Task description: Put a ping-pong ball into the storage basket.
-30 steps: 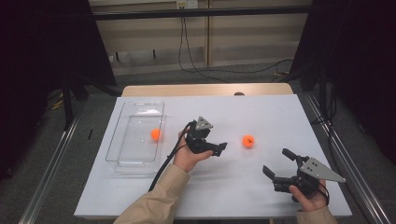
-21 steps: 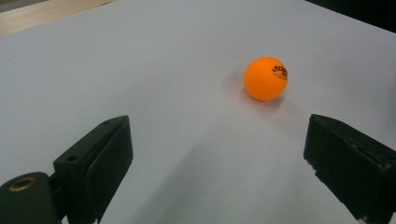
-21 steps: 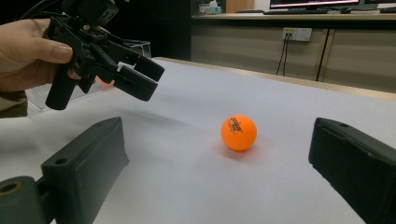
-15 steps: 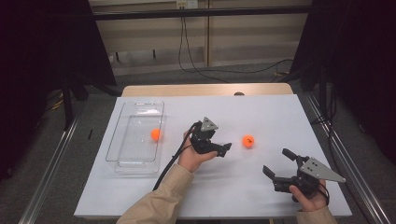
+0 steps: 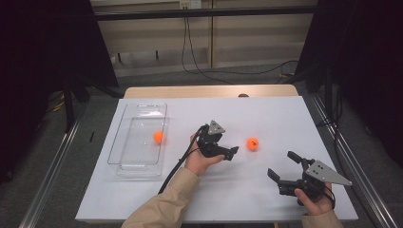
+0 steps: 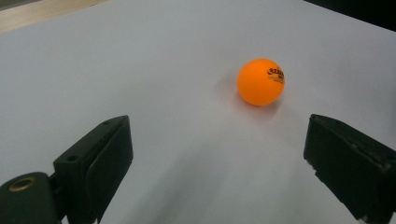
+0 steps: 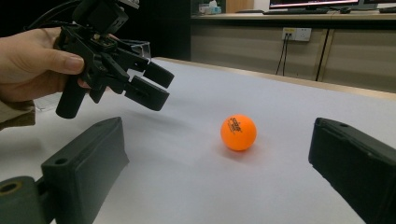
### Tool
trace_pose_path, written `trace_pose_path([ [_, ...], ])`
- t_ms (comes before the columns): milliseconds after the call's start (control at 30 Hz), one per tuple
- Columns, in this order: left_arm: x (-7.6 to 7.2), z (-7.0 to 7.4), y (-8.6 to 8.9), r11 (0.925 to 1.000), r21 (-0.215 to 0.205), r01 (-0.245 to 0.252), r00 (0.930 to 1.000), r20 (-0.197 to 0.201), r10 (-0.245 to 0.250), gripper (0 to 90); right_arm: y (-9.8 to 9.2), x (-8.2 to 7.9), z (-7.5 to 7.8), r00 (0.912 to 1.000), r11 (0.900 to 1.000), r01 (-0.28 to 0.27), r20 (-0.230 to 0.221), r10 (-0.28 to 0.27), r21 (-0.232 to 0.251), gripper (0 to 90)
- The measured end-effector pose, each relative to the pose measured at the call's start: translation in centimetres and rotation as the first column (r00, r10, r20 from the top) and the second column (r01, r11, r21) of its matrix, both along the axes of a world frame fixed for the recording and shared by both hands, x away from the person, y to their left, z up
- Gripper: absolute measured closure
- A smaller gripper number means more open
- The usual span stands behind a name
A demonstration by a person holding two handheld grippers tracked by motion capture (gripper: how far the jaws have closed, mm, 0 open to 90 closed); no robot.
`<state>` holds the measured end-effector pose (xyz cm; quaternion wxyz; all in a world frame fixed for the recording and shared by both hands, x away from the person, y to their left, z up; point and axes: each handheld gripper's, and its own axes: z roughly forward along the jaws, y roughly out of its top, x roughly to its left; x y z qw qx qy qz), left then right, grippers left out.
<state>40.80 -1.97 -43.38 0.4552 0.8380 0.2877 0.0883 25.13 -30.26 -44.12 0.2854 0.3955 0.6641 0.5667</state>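
A white desk [image 5: 266, 114] lies in front of you, seen from above. At its nine o'clock side stands a clear plastic tray [image 5: 124, 142] holding one orange ball [image 5: 158, 137] near its right wall.

Your left gripper [image 5: 232, 153] sits near the desk's centre, its fingers apart and pointing toward three o'clock. A second orange ball [image 5: 252, 143] rests on the bare desk just beyond those fingers, at about two o'clock from them, not touching either one. In the left gripper view this second orange ball [image 6: 260, 81] lies ahead of the open gap, nearer the right finger [image 6: 355, 163] than the left.

Your right gripper [image 5: 283, 167] rests toward five o'clock on the desk, fingers spread wide and holding nothing. The second orange ball is at about eleven o'clock from it, clearly apart.
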Motion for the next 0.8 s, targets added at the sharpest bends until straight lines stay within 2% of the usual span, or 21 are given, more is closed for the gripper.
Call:
trace_pose_path([
  [800,0.0,-0.3,-1.8,0.9993,-0.004,0.038,0.9993,-0.001,-0.038,4.2,-0.1,0.0,0.0,1.0000,1.000,0.000,0.002,0.000,0.000,3.8],
])
